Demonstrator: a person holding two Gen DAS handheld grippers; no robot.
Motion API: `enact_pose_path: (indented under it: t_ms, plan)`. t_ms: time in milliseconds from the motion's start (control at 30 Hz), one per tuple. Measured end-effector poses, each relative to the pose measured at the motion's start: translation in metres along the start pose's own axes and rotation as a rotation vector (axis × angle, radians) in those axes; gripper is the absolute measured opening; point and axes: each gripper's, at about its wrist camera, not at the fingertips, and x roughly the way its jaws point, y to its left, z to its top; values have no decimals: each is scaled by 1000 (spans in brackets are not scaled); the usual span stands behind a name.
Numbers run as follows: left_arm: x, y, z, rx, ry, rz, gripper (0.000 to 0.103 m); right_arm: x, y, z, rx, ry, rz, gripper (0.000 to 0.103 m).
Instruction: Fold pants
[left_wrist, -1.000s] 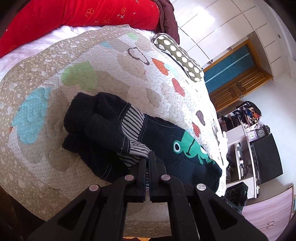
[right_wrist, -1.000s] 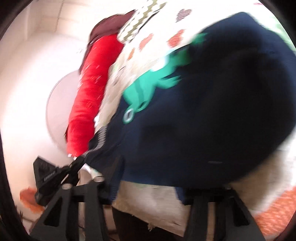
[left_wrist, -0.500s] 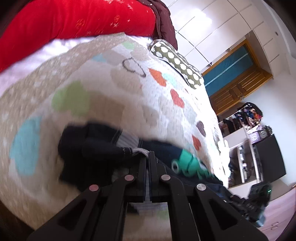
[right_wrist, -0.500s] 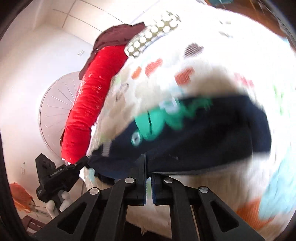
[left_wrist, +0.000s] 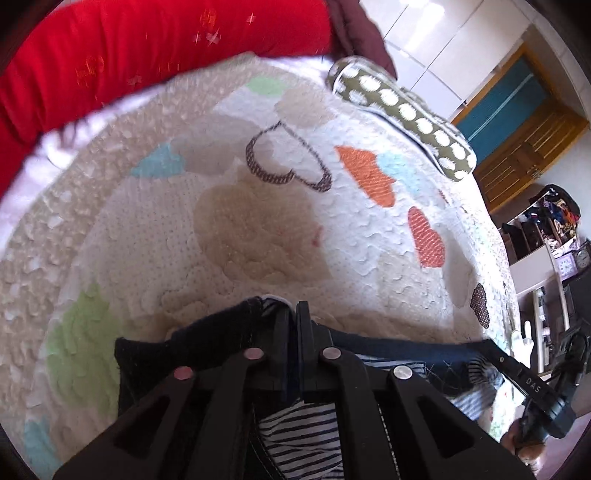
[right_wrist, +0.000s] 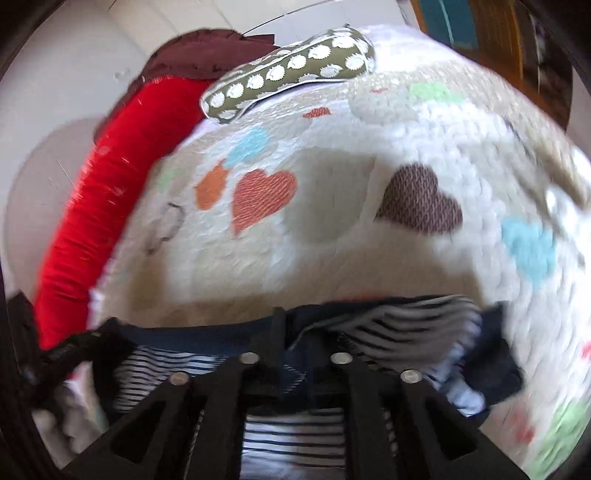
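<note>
Dark navy pants with a striped lining hang over the heart quilt, their waistband stretched between my two grippers. My left gripper is shut on the waistband's left end. At the lower right of the left wrist view, my right gripper holds the other end. In the right wrist view the pants bunch around my right gripper. Its jaws are opening, with a small gap and navy fabric still caught between them. The left gripper shows at the far left. The pant legs hang hidden below.
The quilt covers the bed. A red bolster lies along its far edge, and a green polka-dot pillow lies at the far right. Beyond the bed's right edge are cluttered shelves and a wooden door.
The pants lay crumpled on the quilt; now they are lifted and pulled out by the waistband. The right gripper shut on the fabric, and its jaws now show a small gap.
</note>
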Motion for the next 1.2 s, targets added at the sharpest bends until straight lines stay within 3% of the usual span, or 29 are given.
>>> enact_pose_path:
  t_ms: [33, 100, 200, 333, 400, 567, 667, 700, 733, 833, 1000, 1100, 1200]
  plan:
    - [1, 4, 1, -12, 12, -26, 2, 2, 0, 3, -9, -6, -28, 40]
    - [-2, 12, 2, -25, 26, -79, 6, -8, -7, 3, 4, -55, -19, 52]
    - [-16, 23, 3, -53, 25, -140, 22, -34, -25, -13, 27, -92, -4, 53]
    - [-51, 29, -4, -60, -13, -182, 42, -68, -49, -52, 21, -86, -48, 59]
    - [-69, 28, -14, -43, -39, -171, 44, -81, -59, -71, 23, -75, -59, 59]
    - [-102, 24, -64, 56, -108, -60, 50, -100, -74, -120, 48, -63, -68, 62]
    - [-106, 32, -96, 45, -107, -32, 50, -95, -78, -144, 67, -22, -54, 59]
    - [-105, 35, -100, 38, -103, -29, 50, -92, -79, -148, 76, -17, -37, 34]
    - [-102, 37, -107, 37, -101, -9, 50, -91, -79, -150, 67, -10, -28, 19]
    - [-87, 39, -119, 48, -95, 109, 50, -97, -81, -143, 55, -42, -4, 16]
    - [-62, 51, -131, 28, -73, 264, 50, -104, -89, -131, 29, -105, -146, 19]
    - [-59, 59, -132, 16, -76, 255, 50, -103, -102, -136, 68, -94, -195, 40]
    - [-63, 60, -132, 19, -78, 236, 50, -118, -111, -144, 111, -128, -164, 51]
